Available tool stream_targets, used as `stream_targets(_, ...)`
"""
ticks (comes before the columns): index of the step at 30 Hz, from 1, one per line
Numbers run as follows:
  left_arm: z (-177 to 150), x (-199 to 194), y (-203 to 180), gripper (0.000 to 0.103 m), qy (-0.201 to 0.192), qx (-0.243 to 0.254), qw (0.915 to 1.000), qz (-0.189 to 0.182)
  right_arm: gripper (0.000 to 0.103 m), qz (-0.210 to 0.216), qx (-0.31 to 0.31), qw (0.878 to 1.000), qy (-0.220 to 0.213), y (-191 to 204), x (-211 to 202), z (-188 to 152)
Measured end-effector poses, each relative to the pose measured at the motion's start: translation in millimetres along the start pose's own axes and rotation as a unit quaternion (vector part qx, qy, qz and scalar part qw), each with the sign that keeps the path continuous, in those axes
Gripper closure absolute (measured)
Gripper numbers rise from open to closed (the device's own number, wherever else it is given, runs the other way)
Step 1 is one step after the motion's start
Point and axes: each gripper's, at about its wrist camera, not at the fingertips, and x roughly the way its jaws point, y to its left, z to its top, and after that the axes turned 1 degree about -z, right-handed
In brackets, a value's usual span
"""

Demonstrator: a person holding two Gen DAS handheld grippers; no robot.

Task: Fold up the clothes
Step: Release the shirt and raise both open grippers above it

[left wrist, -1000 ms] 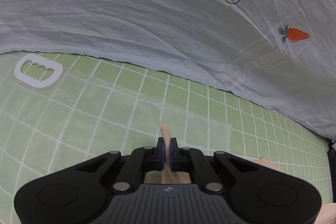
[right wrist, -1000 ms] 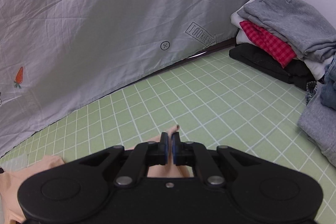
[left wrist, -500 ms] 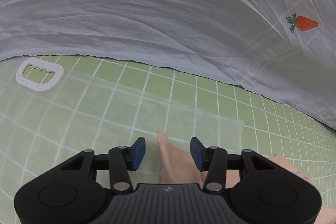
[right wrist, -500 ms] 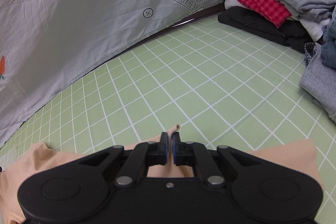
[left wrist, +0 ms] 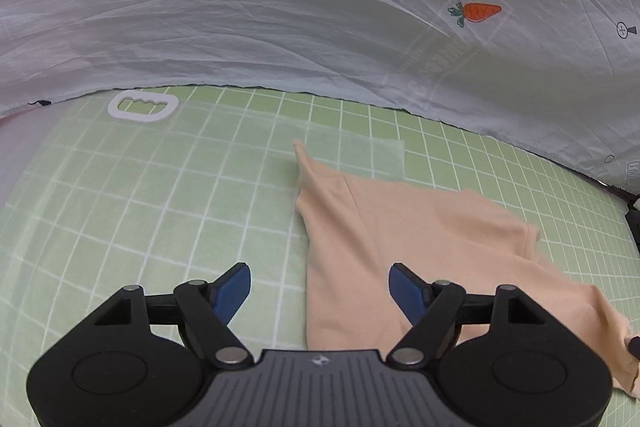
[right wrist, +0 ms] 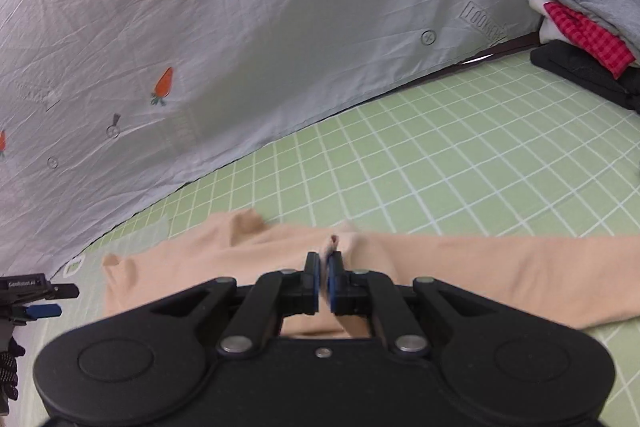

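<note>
A peach-coloured garment (left wrist: 420, 227) lies spread on the green checked mat (left wrist: 160, 211). In the left wrist view my left gripper (left wrist: 320, 291) stands open above the garment's near edge, its blue pads (left wrist: 236, 287) wide apart with nothing between them. In the right wrist view my right gripper (right wrist: 325, 273) is shut on a pinched fold of the same peach garment (right wrist: 500, 275), which stretches left and right across the mat (right wrist: 460, 155). The left gripper (right wrist: 38, 301) shows at the far left edge of the right wrist view.
A grey printed sheet (left wrist: 280, 11) hangs along the back of the mat. A white plastic handle (left wrist: 143, 105) lies on a clear film at the far left. A pile of folded clothes (right wrist: 588, 23), grey, red check and black, sits at the far right.
My left gripper has opened, let go of the garment corner and pulled back. The right gripper has kept its hold and drawn back, showing more of the garment.
</note>
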Motion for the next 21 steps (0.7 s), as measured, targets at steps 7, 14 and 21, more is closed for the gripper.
stream_targets(7, -62, -17, -18, 0.019, 0.028, 0.015, 0.9995, -0.004, 0.088, 0.036, -0.054, 0.993, 0.094, 30, -9, -63)
stream_targets(14, -86, -26, -58, 0.012, 0.003, 0.04, 0.9992, -0.004, 0.009, -0.025, -0.067, 0.997, 0.041, -1, -37, -59)
stream_targets(21, -103, -9, -116, 0.012, 0.009, 0.058, 0.9976, -0.037, 0.0, -0.059, -0.051, 0.997, 0.018, -55, -42, -43)
